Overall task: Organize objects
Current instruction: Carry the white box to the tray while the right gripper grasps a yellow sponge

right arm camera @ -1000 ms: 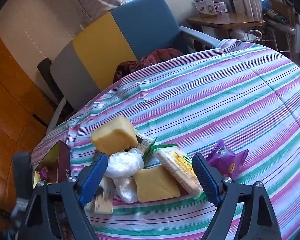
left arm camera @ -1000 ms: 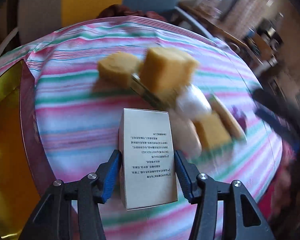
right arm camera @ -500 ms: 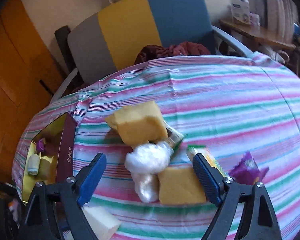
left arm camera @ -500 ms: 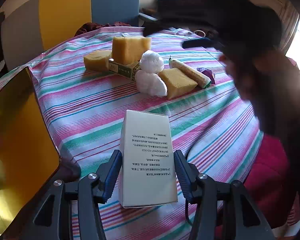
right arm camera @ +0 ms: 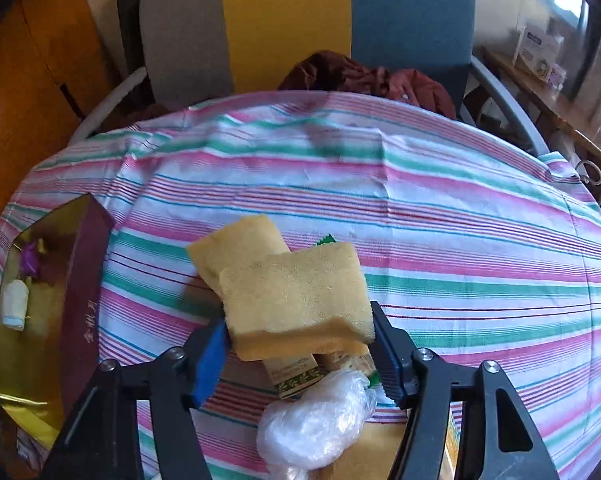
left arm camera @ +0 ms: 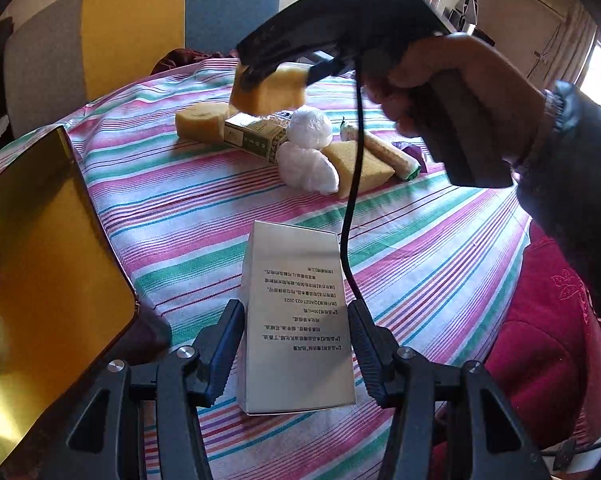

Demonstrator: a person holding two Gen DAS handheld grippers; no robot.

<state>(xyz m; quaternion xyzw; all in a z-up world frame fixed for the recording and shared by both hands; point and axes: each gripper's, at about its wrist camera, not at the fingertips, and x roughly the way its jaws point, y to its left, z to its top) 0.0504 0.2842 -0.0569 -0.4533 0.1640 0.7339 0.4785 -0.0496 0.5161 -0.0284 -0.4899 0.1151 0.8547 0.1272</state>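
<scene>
The round table is covered by a striped cloth (right arm camera: 440,216), and a maroon box with a gold lining (right arm camera: 80,280) is seen open at its left edge, with small wrapped items inside. Compared with one second earlier, the right gripper (right arm camera: 300,344) has been brought from above the pile down onto the large yellow sponge block (right arm camera: 296,296); its jaws are closing, and both pads are seen against the sides of the block, which is lifted clear of the second sponge (right arm camera: 236,248) and the green carton (right arm camera: 296,372) beneath it. In the left wrist view this gripper and the hand (left arm camera: 452,92) carrying it now fill the upper right, where only a blur was visible before. The left gripper (left arm camera: 296,344) is held around the upright white box (left arm camera: 294,320), as in the earlier frames, with both pads against its sides. The crumpled plastic bag (right arm camera: 316,416) lies below the lifted block.
</scene>
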